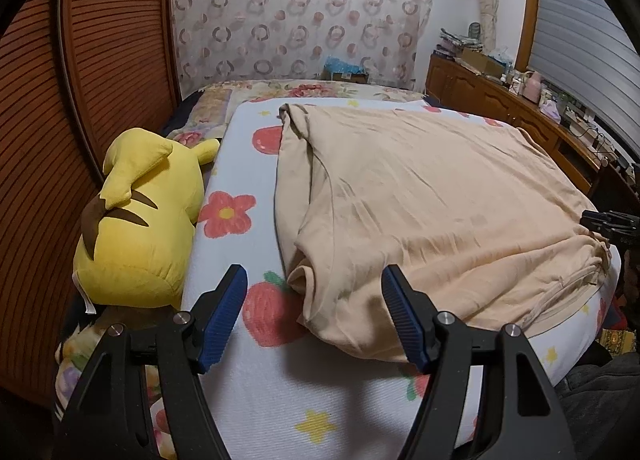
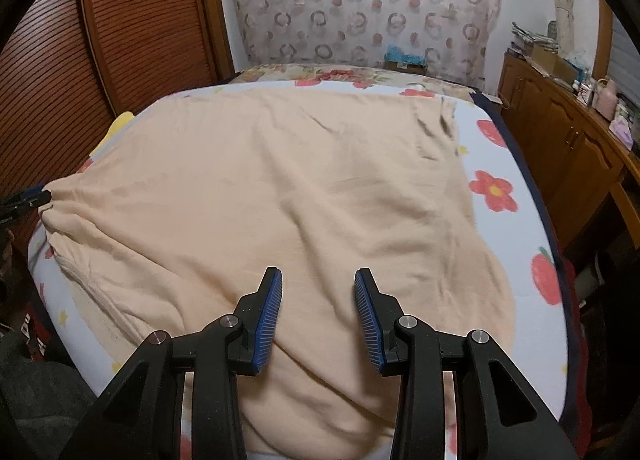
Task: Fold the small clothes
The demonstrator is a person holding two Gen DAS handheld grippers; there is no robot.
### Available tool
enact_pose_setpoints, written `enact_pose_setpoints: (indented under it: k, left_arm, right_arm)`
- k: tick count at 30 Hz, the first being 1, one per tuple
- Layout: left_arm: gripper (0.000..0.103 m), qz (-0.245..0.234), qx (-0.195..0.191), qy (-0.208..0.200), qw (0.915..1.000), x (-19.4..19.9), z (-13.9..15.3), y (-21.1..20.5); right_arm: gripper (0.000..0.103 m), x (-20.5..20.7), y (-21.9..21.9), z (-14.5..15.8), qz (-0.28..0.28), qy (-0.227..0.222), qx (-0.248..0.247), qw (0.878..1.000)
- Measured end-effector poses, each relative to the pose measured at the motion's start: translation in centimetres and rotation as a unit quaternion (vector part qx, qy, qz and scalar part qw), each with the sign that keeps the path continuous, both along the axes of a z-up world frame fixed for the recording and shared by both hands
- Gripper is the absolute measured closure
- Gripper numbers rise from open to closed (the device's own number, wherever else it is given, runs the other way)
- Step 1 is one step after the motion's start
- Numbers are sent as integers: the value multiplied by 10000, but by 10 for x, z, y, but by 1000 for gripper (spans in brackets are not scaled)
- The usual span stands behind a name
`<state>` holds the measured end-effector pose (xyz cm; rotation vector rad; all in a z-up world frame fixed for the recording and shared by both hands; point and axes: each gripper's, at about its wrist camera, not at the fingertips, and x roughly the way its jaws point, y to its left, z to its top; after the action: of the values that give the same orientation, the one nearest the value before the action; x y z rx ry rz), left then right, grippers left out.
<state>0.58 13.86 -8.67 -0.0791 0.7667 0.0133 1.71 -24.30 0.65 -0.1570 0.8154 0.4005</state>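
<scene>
A peach shirt (image 1: 420, 196) lies spread flat on a bed pad (image 1: 256, 400) printed with flowers, apples and stars, covering most of the pad from its near edge to its far edge; the pad's left strip and near-left corner stay bare. The left gripper (image 1: 314, 300) is spread wide above the near edge of the pad, one blue pad over bare print and the other at the shirt's near-left folded edge, with nothing pinched between them. The right gripper (image 2: 318, 296) is partly spread over the near middle of the shirt, its blue pads apart and the cloth visible between them but not gripped. In the right wrist view the shirt's left corner bunches at the pad's left edge, beside the tip of the other gripper. A yellow plush toy (image 1: 140, 220) lies on the bed just beside the pad's left edge. A wooden cabinet (image 1: 508, 100) with clutter on top stands along the right wall, and a patterned curtain (image 1: 300, 8) hangs beyond the bed's far edge.
</scene>
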Motion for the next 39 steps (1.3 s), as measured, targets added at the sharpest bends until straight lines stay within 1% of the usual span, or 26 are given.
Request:
enact_pose_setpoints:
  k: [5, 6, 9, 11, 12, 13, 14, 16, 20, 22, 26, 27, 28, 29, 31, 32, 33, 34, 35, 36, 39]
  left_arm:
    - [33, 31, -68, 38, 10000, 1, -5, 4]
    - [33, 42, -117, 55, 9999, 1, -7, 5]
    - [32, 88, -271, 137, 9995, 5, -13, 10]
    - [32, 108, -378, 178, 9991, 7, -17, 12]
    - [32, 119, -442, 203, 9987, 8, -19, 13]
    - [32, 116, -483, 217, 9985, 8, -20, 13]
    - [32, 116, -523, 242, 9983, 9, -21, 13]
    - [32, 50, -566, 246, 9981, 10, -22, 10]
    - [33, -3, -523, 257, 9983, 12, -22, 5]
    - [33, 2, -566, 264, 9980, 15, -23, 5]
    - [33, 47, -644, 242, 9976, 21, -25, 5]
    - [35, 69, -649, 244, 9976, 22, -24, 4]
    - [40, 50, -671, 234, 9975, 23, -24, 3]
    - [50, 8, -688, 235, 9974, 24, -24, 2]
    - [58, -60, -631, 238, 9977, 25, -25, -3]
    - [70, -74, -561, 260, 9981, 26, -24, -5]
    - [84, -105, -579, 277, 9979, 26, -24, -5]
    - [91, -163, -673, 302, 9971, 27, -24, -5]
    - [94, -217, -754, 298, 9965, 28, -22, -6]
    - [95, -252, -720, 228, 9968, 28, -18, -9]
    - [96, -423, -686, -60, 9967, 30, 3, -23]
  right_arm:
    - [64, 10, 8, -11, -121, 134, -111, 9998]
    - [61, 11, 10, -13, -146, 129, -112, 9997]
    - [57, 12, 10, -16, -178, 55, -118, 9998]
    - [52, 10, 12, -17, -164, -29, -142, 9998]
    - [46, 8, 14, -18, -124, -88, -183, 9997]
    - [45, 4, 18, -19, -54, -173, -280, 9994]
    - [44, 2, 20, -20, -49, -252, -341, 9991]
    - [41, 2, 16, -21, -105, -239, -209, 9994]
    - [37, -2, 15, -27, -72, -442, -178, 9988]
    - [36, -7, 14, -30, -94, -570, -139, 9982]
    - [36, -10, 11, -33, -85, -580, -106, 9982]
    - [36, -11, 11, -33, -85, -582, -107, 9982]
    - [36, -11, 11, -33, -86, -585, -109, 9982]
    - [36, -11, 10, -33, -84, -586, -106, 9982]
    - [36, -12, 9, -33, -78, -585, -92, 9982]
    - [36, -13, 9, -33, -74, -588, -90, 9982]
    - [36, -12, 9, -32, -75, -586, -87, 9982]
    - [36, -12, 9, -32, -75, -585, -81, 9982]
    - [36, -12, 9, -32, -73, -583, -78, 9982]
    - [36, -11, 9, -31, -72, -579, -79, 9983]
    - [36, -10, 8, -30, -34, -551, -67, 9985]
